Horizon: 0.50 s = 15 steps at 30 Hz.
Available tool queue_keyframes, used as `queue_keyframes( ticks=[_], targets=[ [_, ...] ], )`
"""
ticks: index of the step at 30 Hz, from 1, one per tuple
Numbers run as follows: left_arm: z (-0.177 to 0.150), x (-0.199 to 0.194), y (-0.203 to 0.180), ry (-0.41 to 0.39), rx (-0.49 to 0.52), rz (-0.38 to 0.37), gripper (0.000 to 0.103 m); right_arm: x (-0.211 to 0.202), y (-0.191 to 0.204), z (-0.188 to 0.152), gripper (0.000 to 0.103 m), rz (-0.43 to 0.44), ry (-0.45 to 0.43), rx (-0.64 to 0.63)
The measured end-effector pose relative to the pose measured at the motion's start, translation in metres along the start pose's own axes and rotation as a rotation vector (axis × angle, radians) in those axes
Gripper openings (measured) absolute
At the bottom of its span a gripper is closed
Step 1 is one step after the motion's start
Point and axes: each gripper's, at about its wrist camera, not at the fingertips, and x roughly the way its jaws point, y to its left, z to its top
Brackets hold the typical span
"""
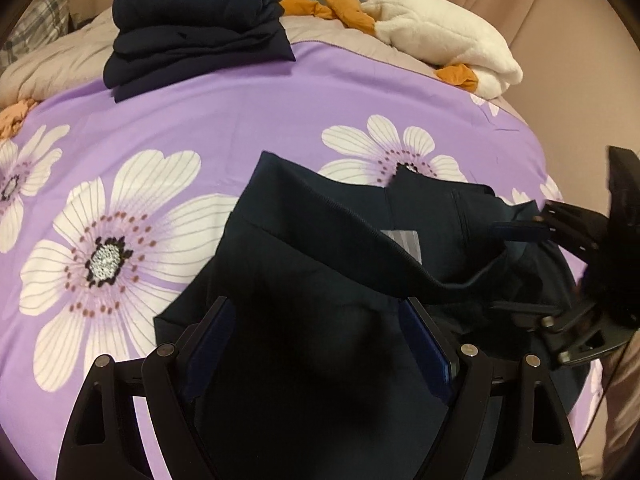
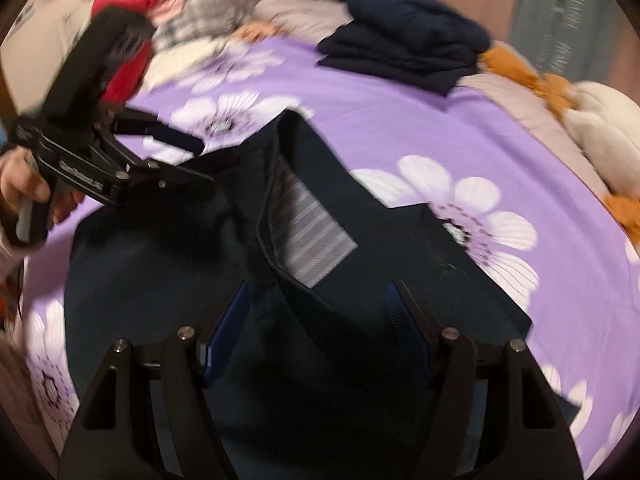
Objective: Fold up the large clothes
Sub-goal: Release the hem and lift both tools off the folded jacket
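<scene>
Left wrist view: my left fingers [image 1: 316,344] stand wide over the garment [image 1: 320,264] on the bed [image 1: 240,112], its band running toward upper left.

Right wrist view: my right fingers [image 2: 318,328] stand wide above the garment, lower centre.

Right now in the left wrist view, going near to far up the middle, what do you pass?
left gripper → dark garment being folded → purple flowered bedspread → folded dark clothes stack at the far edge.
</scene>
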Motion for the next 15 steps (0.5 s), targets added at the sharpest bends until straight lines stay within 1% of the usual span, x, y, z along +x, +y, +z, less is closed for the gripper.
queue_keyframes(
  ticks=[1, 2, 3, 5, 6, 7, 8, 12, 15],
  targets=[
    [-0.001, 0.001, 0.001, 0.003, -0.003, -0.002, 0.083, 0.004, 0.001, 0.003, 0.069, 0.006, 0.02, -0.016],
    [-0.002, 0.002, 0.002, 0.004, -0.004, -0.001, 0.083, 0.013, 0.004, 0.005, 0.066, 0.015, 0.059, -0.05],
    [-0.004, 0.002, 0.004, 0.006, -0.005, 0.001, 0.083, 0.019, 0.006, 0.007, 0.059, 0.021, 0.084, -0.071],
    [-0.005, 0.004, 0.008, 0.009, -0.012, 0.001, 0.083, 0.027, 0.013, 0.006, 0.007, 0.05, 0.118, -0.092],
    [-0.005, 0.004, 0.009, 0.009, -0.017, -0.001, 0.083, 0.03, 0.014, 0.006, 0.002, 0.021, 0.129, -0.11],
    [-0.005, 0.005, 0.011, 0.01, -0.024, -0.005, 0.083, 0.03, 0.016, 0.006, 0.004, 0.0, 0.124, -0.123],
    [-0.005, 0.005, 0.012, 0.009, -0.029, -0.007, 0.083, 0.029, 0.015, 0.007, 0.003, -0.036, 0.106, -0.124],
    [0.0, 0.008, 0.012, 0.002, -0.04, -0.013, 0.083, 0.025, -0.001, 0.017, 0.003, -0.169, 0.041, -0.076],
    [0.007, 0.02, 0.013, 0.015, -0.055, -0.011, 0.083, 0.036, -0.017, 0.03, 0.003, -0.206, 0.041, -0.032]
  ],
)
